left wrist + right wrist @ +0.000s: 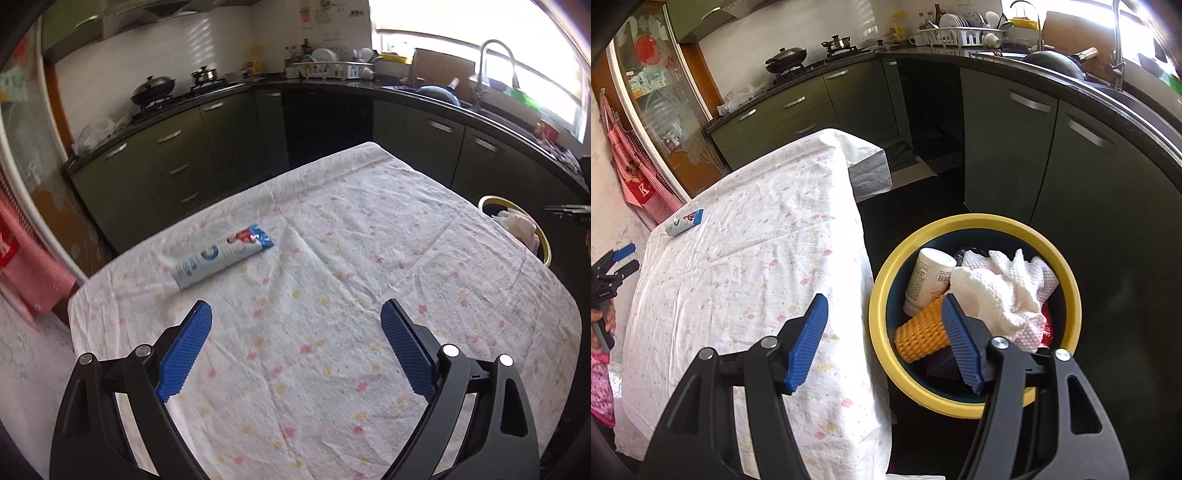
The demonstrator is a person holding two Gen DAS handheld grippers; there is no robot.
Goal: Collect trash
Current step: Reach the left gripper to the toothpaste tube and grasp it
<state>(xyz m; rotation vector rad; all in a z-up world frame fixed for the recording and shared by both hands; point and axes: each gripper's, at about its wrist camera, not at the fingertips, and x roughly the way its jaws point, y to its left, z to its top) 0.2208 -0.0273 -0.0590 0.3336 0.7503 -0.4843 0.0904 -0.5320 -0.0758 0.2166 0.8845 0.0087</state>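
A white and blue toothpaste tube (pixel 221 254) lies on the flowered tablecloth (pixel 332 295), ahead and left of my left gripper (pixel 295 314), which is open and holds nothing. The same tube (pixel 684 222) shows at the table's far left corner in the right wrist view. My right gripper (pixel 882 306) is open and bare, hovering over the table edge and the yellow-rimmed bin (pixel 882 280). In the bin lie a white bottle (pixel 929 280), a crumpled white paper towel (pixel 1004 291) and an orange ribbed cup (pixel 923 328). The left gripper (pixel 613 266) is seen at the far left.
The bin (pixel 543 240) stands on the floor off the table's right side. Dark green kitchen cabinets (pixel 1004 147) wrap around behind, with a wok (pixel 786 57), dish rack (pixel 960 33) and sink on the counter. A red checked apron (pixel 635 177) hangs at left.
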